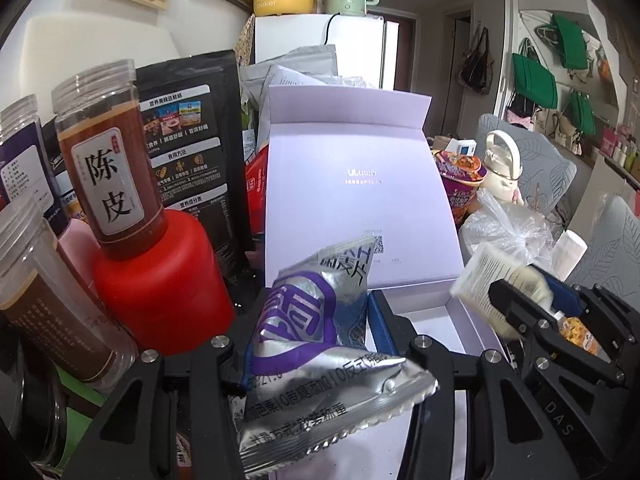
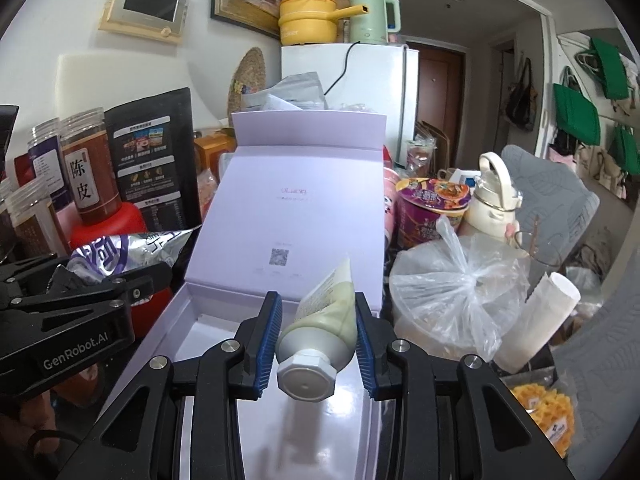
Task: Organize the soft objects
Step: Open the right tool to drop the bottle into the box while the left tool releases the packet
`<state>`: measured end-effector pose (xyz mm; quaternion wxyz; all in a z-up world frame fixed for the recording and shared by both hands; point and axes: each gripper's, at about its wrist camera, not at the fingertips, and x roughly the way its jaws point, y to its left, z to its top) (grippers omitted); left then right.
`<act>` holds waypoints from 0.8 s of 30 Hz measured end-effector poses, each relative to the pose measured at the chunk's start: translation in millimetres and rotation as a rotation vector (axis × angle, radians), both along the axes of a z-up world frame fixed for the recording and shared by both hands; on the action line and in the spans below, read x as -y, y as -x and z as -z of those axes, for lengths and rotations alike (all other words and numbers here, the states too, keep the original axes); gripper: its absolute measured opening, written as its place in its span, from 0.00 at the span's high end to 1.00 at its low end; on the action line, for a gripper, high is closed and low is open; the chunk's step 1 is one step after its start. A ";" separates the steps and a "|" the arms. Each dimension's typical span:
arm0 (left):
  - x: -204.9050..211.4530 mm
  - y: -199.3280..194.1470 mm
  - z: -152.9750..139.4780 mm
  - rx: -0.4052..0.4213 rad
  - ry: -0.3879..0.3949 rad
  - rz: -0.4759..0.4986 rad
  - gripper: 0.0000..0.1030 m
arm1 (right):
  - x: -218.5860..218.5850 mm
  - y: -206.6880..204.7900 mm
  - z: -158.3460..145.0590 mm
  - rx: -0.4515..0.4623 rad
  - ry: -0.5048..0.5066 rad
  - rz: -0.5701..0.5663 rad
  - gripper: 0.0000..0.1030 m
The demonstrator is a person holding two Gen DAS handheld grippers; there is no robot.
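The left gripper [image 1: 316, 344] is clamped on one silver-and-purple snack packet [image 1: 320, 344], held crumpled between its blue-padded fingers at the near left rim of the open lavender box [image 1: 360, 184]. The right gripper [image 2: 318, 332] is closed on one pale green tube [image 2: 326, 312], white cap toward the camera, crimped end tilted up and away — held over the box's near right corner, above its white floor. In the left wrist view the right gripper appears at the right edge with the tube blurred. The box [image 2: 304, 208] stands with its lid raised upright behind the tray; nothing can be made out lying inside it. Left of the box: one red canister [image 1: 160, 276] with a brown-filled clear jar [image 1: 108, 160] resting on top, at least two more clear jars beside it, and one black standing pouch [image 1: 188, 152]. Right of the box: one purple instant-noodle cup [image 2: 432, 208], one cream bottle with a loop handle [image 2: 494, 200], one knotted clear plastic bag [image 2: 460, 292], one white paper roll [image 2: 540, 316]. The surface itself is hidden under clutter. Behind stands one white fridge [image 2: 372, 92] carrying one yellow cooker pot [image 2: 308, 20] and one green kettle [image 2: 372, 16]. Several green tote bags — at least three — hang on the right wall [image 2: 576, 112].
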<state>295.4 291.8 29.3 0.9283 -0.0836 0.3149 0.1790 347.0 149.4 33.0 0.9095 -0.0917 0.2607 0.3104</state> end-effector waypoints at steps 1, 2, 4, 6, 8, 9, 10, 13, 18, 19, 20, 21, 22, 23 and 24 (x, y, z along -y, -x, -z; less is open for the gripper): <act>-0.2 -2.1 1.1 -0.014 -0.001 0.001 0.52 | 0.0 -0.4 -0.5 0.002 0.009 0.011 0.60; -1.2 -3.9 2.1 -0.023 0.004 -0.002 0.46 | 0.2 -0.8 -0.6 0.003 0.014 0.018 0.55; -4.6 -7.9 5.2 -0.045 0.028 0.002 0.34 | 1.8 -1.0 -1.3 0.003 0.016 0.028 0.35; -7.0 -10.1 8.4 -0.069 0.045 -0.008 0.28 | 2.8 -0.3 -3.0 -0.001 0.007 0.019 0.35; -7.9 -8.3 7.9 -0.058 0.040 -0.026 0.27 | 3.5 1.3 -5.3 0.003 0.005 0.020 0.35; -7.5 -7.1 6.8 -0.052 0.033 -0.029 0.27 | 3.1 1.7 -5.8 0.006 0.008 0.022 0.35; -6.9 -5.7 5.2 -0.047 0.027 -0.027 0.27 | 3.2 2.0 -6.5 0.008 0.009 0.023 0.35; -6.7 -2.6 1.6 -0.034 0.028 -0.022 0.27 | 3.9 2.0 -7.5 0.002 0.004 0.025 0.35; -6.1 -1.4 -1.5 -0.031 0.023 -0.017 0.27 | 5.6 2.0 -8.0 -0.001 0.003 0.028 0.35; -6.2 -0.8 -2.5 -0.029 0.021 -0.019 0.27 | 6.1 2.0 -8.4 -0.003 0.002 0.027 0.35; -6.2 -0.2 -3.3 -0.028 0.018 -0.023 0.27 | 6.3 2.1 -8.8 -0.003 0.002 0.024 0.35; -6.2 0.9 -4.1 -0.028 0.014 -0.025 0.27 | 7.0 2.6 -9.2 -0.002 0.000 0.025 0.35; -5.8 1.7 -5.5 -0.026 0.010 -0.025 0.27 | 7.9 3.2 -9.5 -0.001 0.000 0.026 0.35; -5.4 2.5 -6.5 -0.025 0.007 -0.024 0.27 | 8.8 3.8 -10.0 -0.002 -0.001 0.026 0.35; -4.8 3.9 -8.1 -0.020 0.004 -0.025 0.27 | 9.7 4.3 -10.4 -0.003 -0.002 0.027 0.35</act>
